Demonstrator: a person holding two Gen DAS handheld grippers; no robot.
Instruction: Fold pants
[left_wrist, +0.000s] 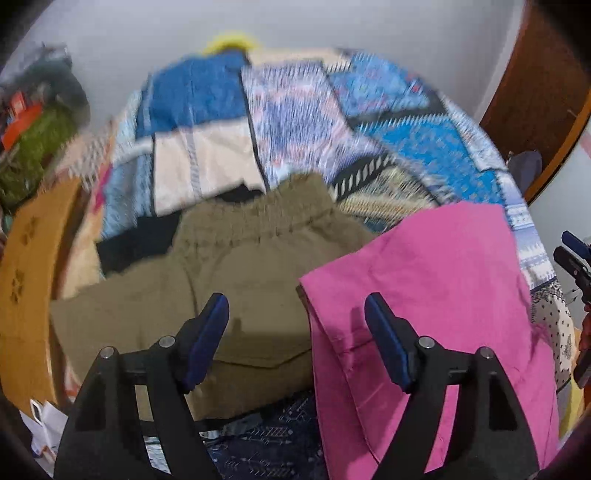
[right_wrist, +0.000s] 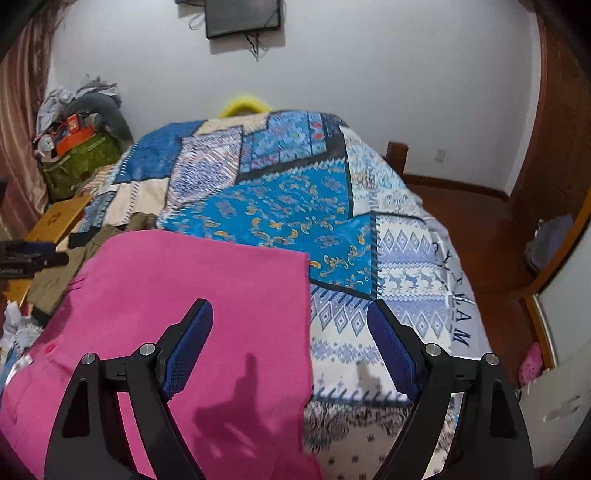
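Observation:
Pink pants (left_wrist: 424, 295) lie folded flat on the patterned bedspread, also in the right wrist view (right_wrist: 192, 295). Olive-green pants (left_wrist: 240, 266) lie beside them to the left, folded with the elastic waistband at the far end; a sliver shows in the right wrist view (right_wrist: 62, 273). My left gripper (left_wrist: 297, 306) is open and empty above the seam between the two garments. My right gripper (right_wrist: 290, 314) is open and empty above the pink pants' right edge. The right gripper also shows at the left wrist view's right edge (left_wrist: 574, 258).
A blue patchwork bedspread (right_wrist: 295, 206) covers the bed. A wooden box (left_wrist: 29, 266) stands at the left of the bed. A cluttered pile with a green bag (right_wrist: 77, 158) sits at the back left. Wooden floor (right_wrist: 491, 251) lies to the right.

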